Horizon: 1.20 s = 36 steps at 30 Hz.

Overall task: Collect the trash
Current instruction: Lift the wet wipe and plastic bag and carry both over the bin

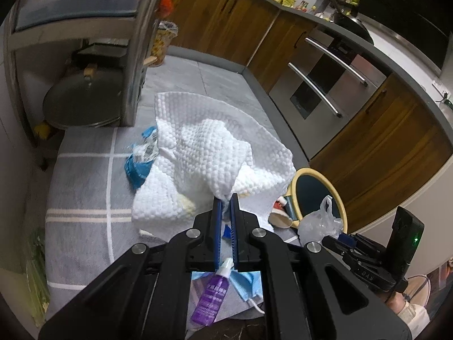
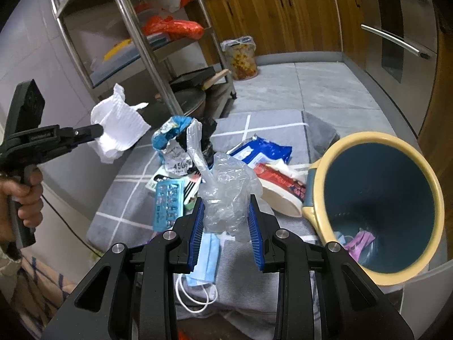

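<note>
- The left gripper pinches a corner of a white paper towel, its blue fingers pressed nearly together; the towel hangs in the air above the grey mat
- The right gripper clasps a crumpled clear plastic bag between half-spread fingers; beside it on the right lies the tipped bin
- A blue face mask, a blister pack and wrappers litter the mat
</note>
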{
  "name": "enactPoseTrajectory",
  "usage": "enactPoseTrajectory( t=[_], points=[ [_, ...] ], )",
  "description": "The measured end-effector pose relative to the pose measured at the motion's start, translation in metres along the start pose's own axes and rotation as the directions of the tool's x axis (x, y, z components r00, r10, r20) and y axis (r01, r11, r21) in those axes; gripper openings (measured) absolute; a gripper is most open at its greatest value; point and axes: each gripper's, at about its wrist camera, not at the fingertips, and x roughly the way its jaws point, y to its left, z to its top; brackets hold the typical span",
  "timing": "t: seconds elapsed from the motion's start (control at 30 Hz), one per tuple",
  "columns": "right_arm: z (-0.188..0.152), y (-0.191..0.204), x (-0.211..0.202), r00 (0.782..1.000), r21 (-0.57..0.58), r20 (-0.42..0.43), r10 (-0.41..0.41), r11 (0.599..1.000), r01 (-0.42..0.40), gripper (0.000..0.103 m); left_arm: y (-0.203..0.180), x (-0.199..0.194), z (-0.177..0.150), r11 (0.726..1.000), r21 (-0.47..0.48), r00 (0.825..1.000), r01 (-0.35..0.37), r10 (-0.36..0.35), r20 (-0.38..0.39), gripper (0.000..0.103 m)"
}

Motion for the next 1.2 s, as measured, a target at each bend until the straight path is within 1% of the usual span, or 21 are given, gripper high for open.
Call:
enactPoseTrajectory(
  t=[0.13, 0.23, 0.6, 0.77, 1.03, 1.2],
  points=[
    [0.0, -0.007, -0.009, 1.0, 0.012, 0.021, 0.0, 1.0, 0.0, 0.032, -0.016, -0.004, 0.005, 0.999, 0.033, 0.999, -0.019, 0.018, 0.03, 0.005],
    [0.0, -0.013, -0.015, 0.999, 0.022, 0.034, -0.006, 1.0, 0.005, 0.032, -0.029, -0.005, 0.008, 0.999, 0.052, 0.999, -0.013, 0.011, 0.044, 0.005],
    [-0.002, -0.04, -0.034, 0.996, 0.059, 0.068, -0.063, 0.997, 0.059, 0.032, -0.079, 0.008, 0.013, 0.988, 0.154, 0.999, 0.02, -0.026, 0.038, 0.005],
    [-0.005, -0.058, -0.042, 0.992, 0.09, 0.08, -0.098, 0.992, 0.091, 0.032, -0.107, 0.021, 0.011, 0.979, 0.197, 0.999, 0.044, -0.049, 0.022, 0.005],
    [-0.011, -0.083, -0.053, 0.983, 0.129, 0.084, -0.162, 0.98, 0.151, 0.032, -0.159, 0.053, -0.001, 0.954, 0.288, 0.996, 0.085, -0.079, -0.032, 0.005],
    [-0.017, -0.098, -0.055, 0.975, 0.149, 0.073, -0.208, 0.969, 0.196, 0.032, -0.183, 0.077, -0.009, 0.936, 0.339, 0.995, 0.092, -0.076, -0.062, 0.006]
  ],
)
